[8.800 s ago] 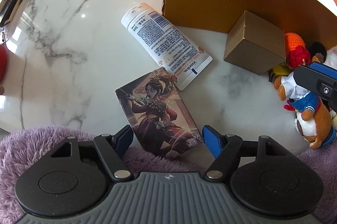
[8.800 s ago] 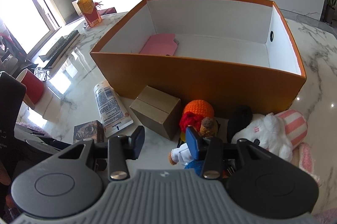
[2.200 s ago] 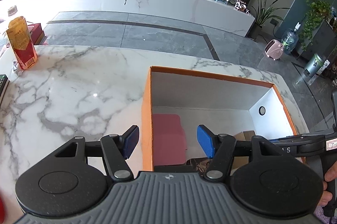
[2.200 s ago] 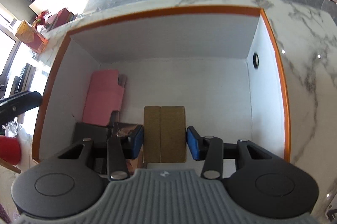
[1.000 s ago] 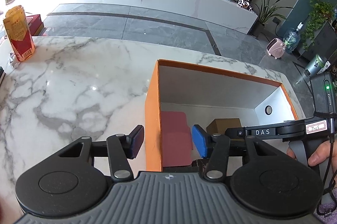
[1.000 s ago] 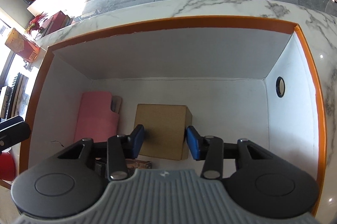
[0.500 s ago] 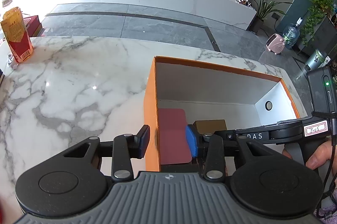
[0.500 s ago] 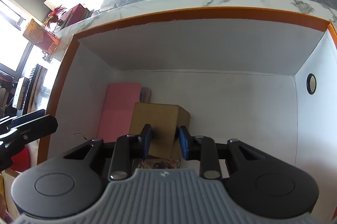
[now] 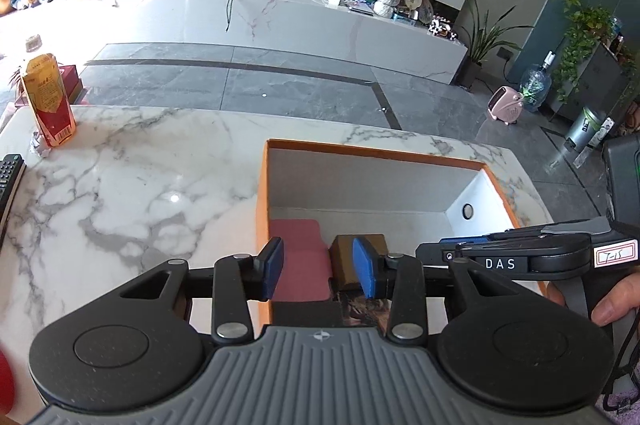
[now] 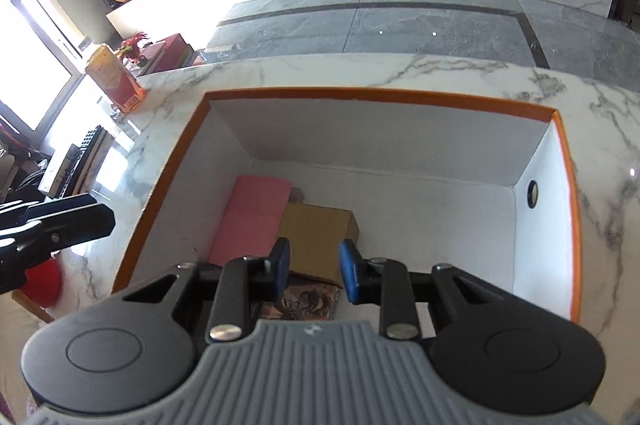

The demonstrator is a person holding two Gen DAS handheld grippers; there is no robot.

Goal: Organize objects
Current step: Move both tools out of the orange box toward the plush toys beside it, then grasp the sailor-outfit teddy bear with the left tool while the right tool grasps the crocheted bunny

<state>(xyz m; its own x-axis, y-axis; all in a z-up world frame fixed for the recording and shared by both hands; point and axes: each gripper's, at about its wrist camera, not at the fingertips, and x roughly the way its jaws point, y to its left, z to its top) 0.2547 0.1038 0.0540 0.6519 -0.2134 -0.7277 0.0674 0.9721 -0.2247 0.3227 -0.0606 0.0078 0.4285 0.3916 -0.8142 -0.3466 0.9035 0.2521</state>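
Orange box (image 10: 564, 209), white inside, stood open-topped on the marble table (image 9: 120, 185), and everything being organized that showed lay in its near-left part. Its right wall carried a small round hole (image 10: 532, 194).

Next in size inside it, a pink flat item (image 10: 256, 217) lay on the floor of the box against the left wall. Just beside it on the right sat the brown cardboard carton (image 10: 320, 237), touching or nearly touching the pink edge. Closer to the camera, a picture-printed box (image 10: 308, 301) lay flat, partly tucked under the carton's near edge in the right wrist view.

On the table beyond the box's left side stood a red and yellow carton (image 9: 48, 101), well apart from it, and a remote control (image 9: 8, 181) lay at the table's left edge.

Above the box, the right gripper (image 10: 314, 267) hung over the cardboard carton with its blue fingers (image 10: 281, 265) parted by a modest gap and nothing between them. The left gripper (image 9: 318, 271) hovered over the box's near-left corner, its fingers (image 9: 363, 267) likewise apart and empty, straddling the left wall in the left wrist view. A hand (image 9: 612, 309) held the right tool's handle at the frame's right edge.
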